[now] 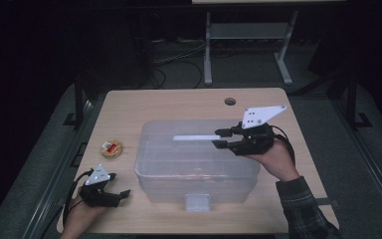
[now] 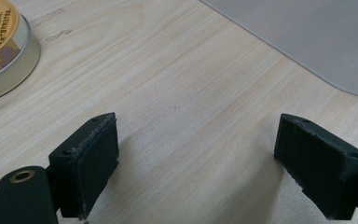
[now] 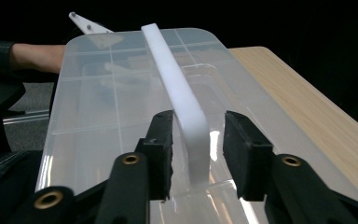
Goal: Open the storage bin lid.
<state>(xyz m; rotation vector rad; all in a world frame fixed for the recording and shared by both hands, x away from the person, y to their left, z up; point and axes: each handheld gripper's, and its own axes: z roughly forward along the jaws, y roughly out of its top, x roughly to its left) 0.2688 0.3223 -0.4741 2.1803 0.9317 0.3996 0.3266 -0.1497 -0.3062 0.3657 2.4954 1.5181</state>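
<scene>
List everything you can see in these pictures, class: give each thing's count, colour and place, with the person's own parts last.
Storage box: one, clear plastic, table centre.
Handle: one, white, on the box lid, between the right gripper's jaws; left pad close, right pad apart.
Tin: one, yellow-topped, left of the box.
Table: one, light wood.
Desk frame: one, grey, beyond the table.
Left gripper: black, open, over bare table.
Right gripper: black, at the handle.
Sleeve: plaid, bottom right.
</scene>
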